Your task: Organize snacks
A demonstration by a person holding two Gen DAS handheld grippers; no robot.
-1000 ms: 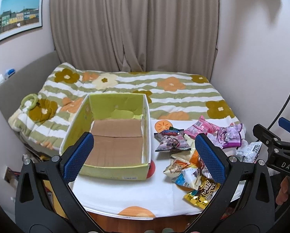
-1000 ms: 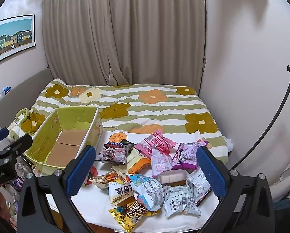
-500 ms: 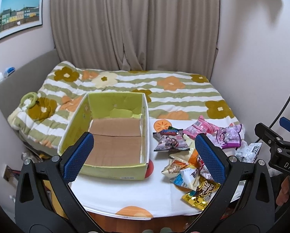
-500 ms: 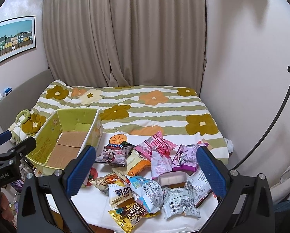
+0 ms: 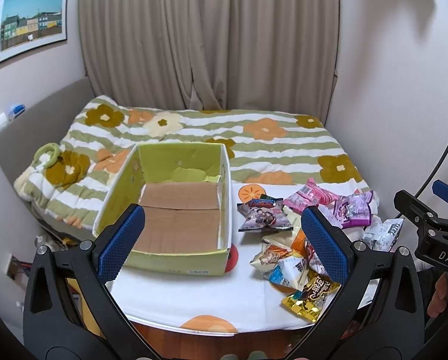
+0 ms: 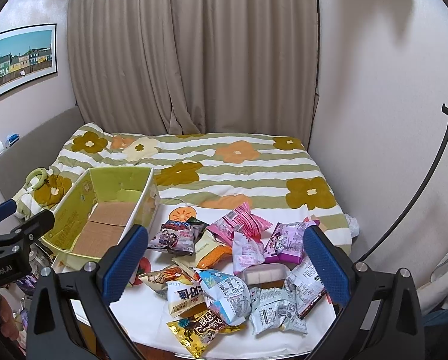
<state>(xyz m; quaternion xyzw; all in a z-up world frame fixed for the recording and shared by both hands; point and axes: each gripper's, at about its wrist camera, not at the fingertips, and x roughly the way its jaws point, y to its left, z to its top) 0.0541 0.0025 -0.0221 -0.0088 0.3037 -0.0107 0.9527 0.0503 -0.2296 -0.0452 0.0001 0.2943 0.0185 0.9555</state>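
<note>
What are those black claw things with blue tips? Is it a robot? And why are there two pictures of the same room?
It's not a robot. A person holds one grabbing tool in each hand, and each tool has a camera looking out along its two fingers. So one picture comes from the left gripper, the other from the right gripper. Both are open and hold nothing. In front of them a table with a white cloth stands by a flowery bed. On it sits a green cardboard box with nothing inside, and beside it a heap of snack packets, waiting to be tidied away.
</note>
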